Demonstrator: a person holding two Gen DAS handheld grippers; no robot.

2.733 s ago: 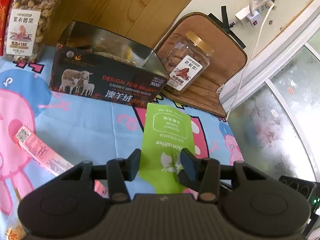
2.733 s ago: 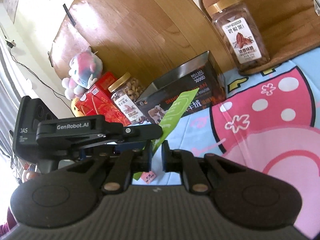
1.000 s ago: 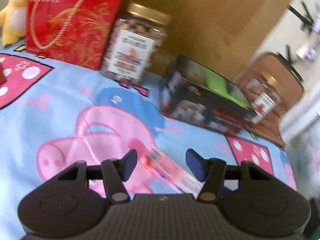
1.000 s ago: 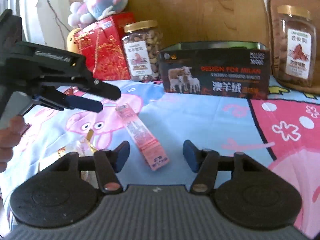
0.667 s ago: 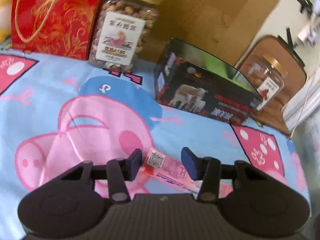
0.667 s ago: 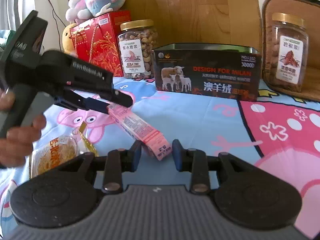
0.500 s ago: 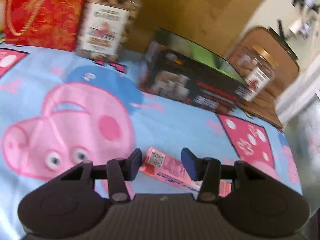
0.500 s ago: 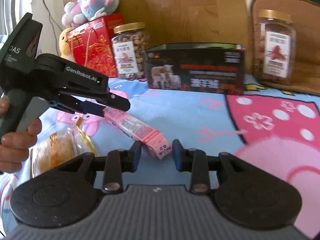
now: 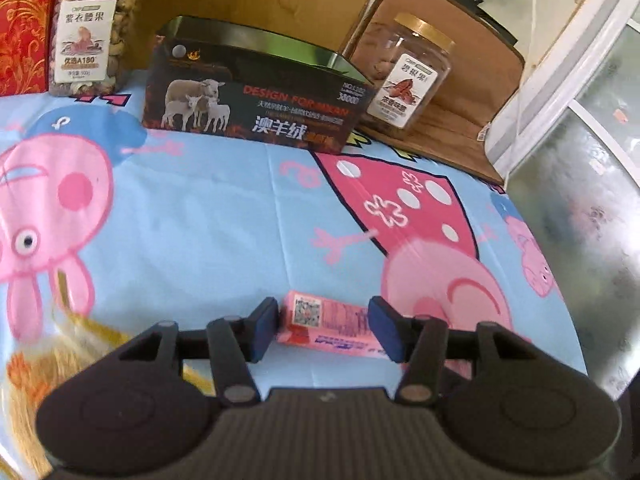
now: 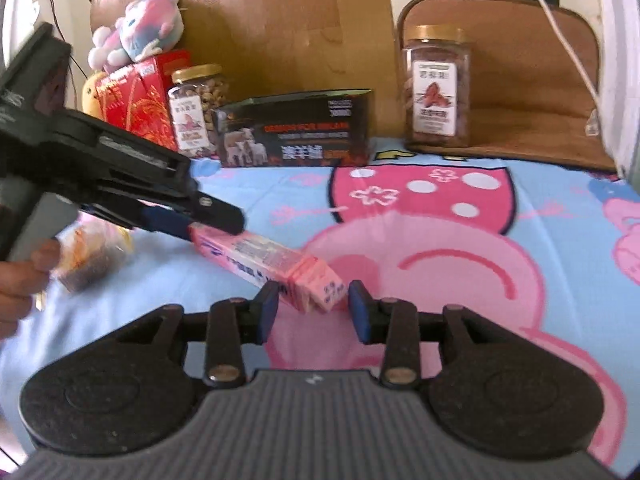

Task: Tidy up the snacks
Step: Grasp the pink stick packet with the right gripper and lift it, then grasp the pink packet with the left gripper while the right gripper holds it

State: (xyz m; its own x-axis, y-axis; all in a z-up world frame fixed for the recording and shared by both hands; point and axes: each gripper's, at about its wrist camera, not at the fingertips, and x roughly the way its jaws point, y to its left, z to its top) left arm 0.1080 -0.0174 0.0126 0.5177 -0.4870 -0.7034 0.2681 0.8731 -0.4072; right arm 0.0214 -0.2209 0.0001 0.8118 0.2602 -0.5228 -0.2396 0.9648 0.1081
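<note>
A long pink snack box [image 9: 320,320] lies low over the blue cartoon cloth [image 9: 200,220], apparently resting on it. Its QR-code end sits between the pads of my left gripper [image 9: 324,326], whose jaws are opening, with a thin gap at the left pad. The other end of the pink box [image 10: 316,280] is between the fingers of my right gripper [image 10: 312,312], also opening, with a gap at the right pad. From the right wrist view the left gripper [image 10: 196,224] reaches in from the left, held by a person's hand [image 10: 20,288].
At the back stand a dark open box with sheep on it [image 9: 256,108], a cashew jar [image 9: 88,32], a pecan jar [image 9: 408,76] on a brown cushion [image 9: 480,80], a red gift bag [image 10: 132,96] and a plush toy [image 10: 140,32]. A clear snack bag [image 10: 88,256] lies left.
Both grippers closed on the pink box from its two ends and carried it to the right over the cloth. Their jaws now stand wider than half a second ago.
</note>
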